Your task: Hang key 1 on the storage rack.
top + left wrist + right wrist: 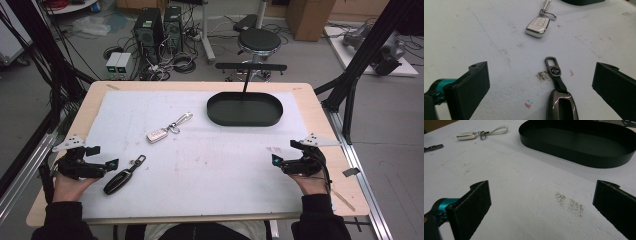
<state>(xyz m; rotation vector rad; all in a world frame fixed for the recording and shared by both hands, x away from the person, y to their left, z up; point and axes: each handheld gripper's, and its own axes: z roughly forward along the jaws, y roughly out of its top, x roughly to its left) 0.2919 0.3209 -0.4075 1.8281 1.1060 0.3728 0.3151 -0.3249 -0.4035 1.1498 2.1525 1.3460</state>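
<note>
A dark key fob [116,183] with a strap and clip lies on the white mat near the front left, just right of my left gripper [111,164]. In the left gripper view the fob [562,106] lies low between the wide-apart jaws of that gripper [541,75], untouched. A silver key fob [157,135] with a loop strap lies farther back, and it shows again as the silver fob [537,25] ahead of the left jaws. My right gripper [275,160] rests at the front right, open over bare mat [541,195]. A black oval tray [215,107] stands at the back, its rim [574,157] ahead of the right jaws.
The white mat [210,165] covers most of the wooden table [320,125]. A thin black stand [246,82] rises behind the tray. Beyond the table are a stool [258,41], computer towers [149,30] and cables on the floor.
</note>
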